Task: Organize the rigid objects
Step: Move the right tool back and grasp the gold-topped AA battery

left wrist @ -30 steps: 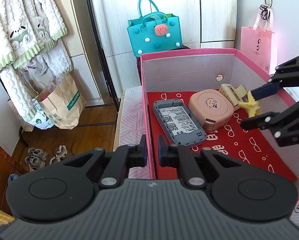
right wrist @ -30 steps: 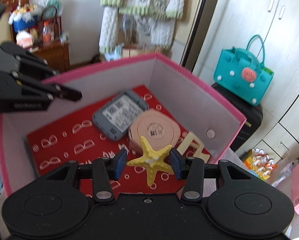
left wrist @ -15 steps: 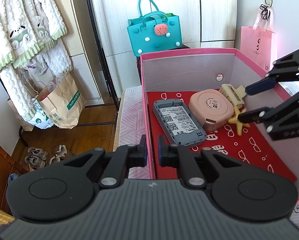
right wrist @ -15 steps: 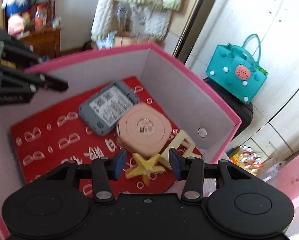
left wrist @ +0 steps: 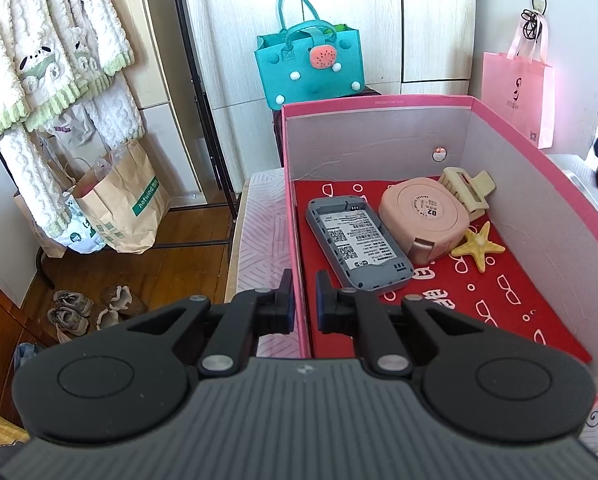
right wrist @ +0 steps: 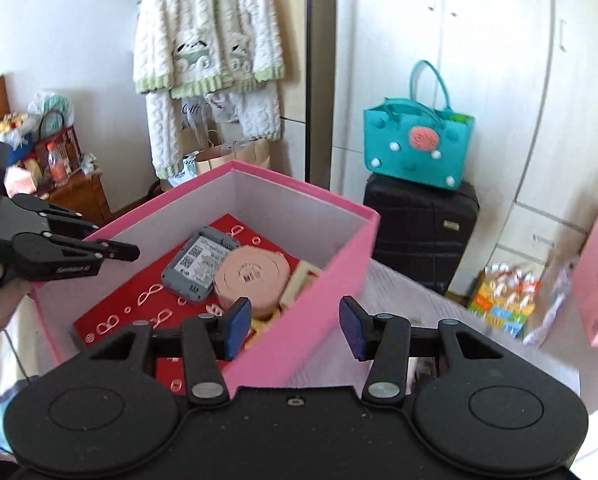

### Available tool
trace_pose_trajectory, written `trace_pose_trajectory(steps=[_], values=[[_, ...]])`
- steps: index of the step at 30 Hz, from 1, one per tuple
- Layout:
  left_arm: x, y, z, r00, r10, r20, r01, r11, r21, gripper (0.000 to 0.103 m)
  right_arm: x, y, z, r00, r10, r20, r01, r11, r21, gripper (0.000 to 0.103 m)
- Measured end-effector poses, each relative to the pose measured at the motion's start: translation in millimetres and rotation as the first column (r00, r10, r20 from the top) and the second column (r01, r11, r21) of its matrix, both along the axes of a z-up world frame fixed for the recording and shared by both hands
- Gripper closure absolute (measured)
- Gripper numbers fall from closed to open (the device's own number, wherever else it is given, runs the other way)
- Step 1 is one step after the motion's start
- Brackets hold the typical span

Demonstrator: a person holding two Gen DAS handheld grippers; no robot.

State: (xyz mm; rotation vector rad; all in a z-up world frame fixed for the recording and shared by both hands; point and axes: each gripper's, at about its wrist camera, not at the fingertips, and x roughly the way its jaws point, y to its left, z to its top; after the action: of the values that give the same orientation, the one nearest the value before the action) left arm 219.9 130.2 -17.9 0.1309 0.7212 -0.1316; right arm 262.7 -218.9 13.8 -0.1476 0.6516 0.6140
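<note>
The yellow plastic starfish (left wrist: 478,247) lay flat on the red patterned lining of the pink cardboard box (left wrist: 511,142), touching the round pink case (left wrist: 423,216) on that case's right and just in front of the cream hair claw clip (left wrist: 465,188). A grey rectangular device (left wrist: 357,240) with a printed label lay to the left of the pink case.

The right gripper (right wrist: 295,326) stood wide apart, its blue-padded fingers (right wrist: 237,326) holding nothing. It hovered over the near right wall of the box, one finger inside the rim and the other outside it. In the right wrist view only a sliver of yellow showed just beyond the left finger, below the pink case, apart from the pads.

The left gripper (left wrist: 302,300) was nearly closed, with a narrow gap in which the box's left wall (left wrist: 293,240) stood; whether the pads pressed the wall could not be told. The starfish lay well off to its right, across the box floor.
</note>
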Motion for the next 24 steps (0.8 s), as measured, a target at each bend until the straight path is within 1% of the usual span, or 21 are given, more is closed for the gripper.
trace_pose_trajectory(steps=[3, 6, 8, 13, 20, 24], values=[[0.4, 0.1, 0.3, 1.0, 0.0, 0.0, 0.0, 1.0, 0.001, 0.094, -11.5, -23.6, -4.6, 0.999, -0.039, -0.028, 0.039, 0.999, 0.029, 0.05], [0.5, 0.2, 0.4, 1.0, 0.001, -0.001, -0.001, 1.0, -0.001, 0.094, -20.5, -42.5, -16.6, 0.994, -0.056, -0.089, 0.059, 0.998, 0.035, 0.053], [0.6, 0.1, 0.4, 1.0, 0.001, -0.002, -0.001, 1.0, 0.001, 0.094, -24.4, -52.7, -27.1, 0.989, -0.072, -0.132, 0.076, 0.997, 0.024, 0.053], [1.6, -0.4, -0.2, 1.0, 0.0, -0.006, 0.0, 1.0, 0.003, 0.094, -36.7, -69.2, -54.8, 0.975, -0.104, -0.198, 0.104, 0.995, -0.01, 0.054], [1.2, -0.5, -1.3, 1.0, 0.002, -0.011, -0.002, 1.0, 0.006, 0.094, -49.5, -77.7, -81.6, 0.961, -0.114, -0.25, 0.107, 0.993, -0.042, 0.054], [1.3, -0.6, -1.5, 1.0, 0.001, -0.014, -0.001, 1.0, 0.008, 0.094, -49.0, -80.2, -92.6, 0.956, -0.139, -0.257, 0.127, 0.99, -0.062, 0.055]])
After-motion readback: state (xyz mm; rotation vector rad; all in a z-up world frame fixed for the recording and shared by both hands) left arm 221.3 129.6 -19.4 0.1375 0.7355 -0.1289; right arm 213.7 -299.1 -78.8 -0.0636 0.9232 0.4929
